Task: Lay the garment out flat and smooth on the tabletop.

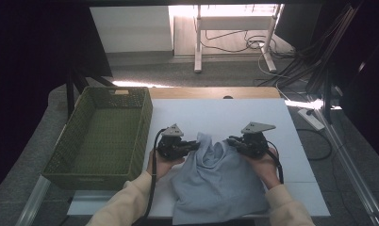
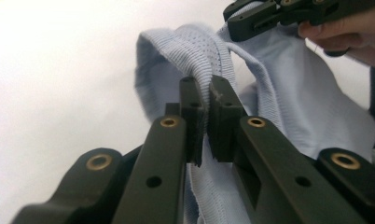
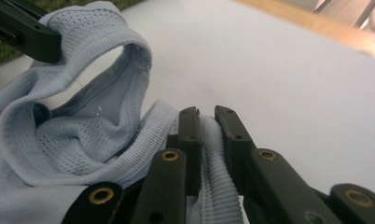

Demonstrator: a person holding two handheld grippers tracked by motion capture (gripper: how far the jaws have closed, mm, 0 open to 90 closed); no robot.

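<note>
Lying near-centre on the white table (image 1: 272,122), the blue shirt (image 1: 220,186) has its ribbed collar lifted at both sides. The left gripper (image 2: 205,100) and right gripper (image 3: 206,121) each clench that collar. A green basket (image 1: 79,176) sits at the left.

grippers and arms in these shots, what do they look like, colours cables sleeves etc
Both the left gripper and the right gripper are black, each with a grey three-cornered plate on top and a black cable trailing back along the forearm. In the gripper views the two flat-sided black jaws are carried on linked bars with brass-coloured pivot bushings and small round holes. The person wears long cream sleeves.
</note>
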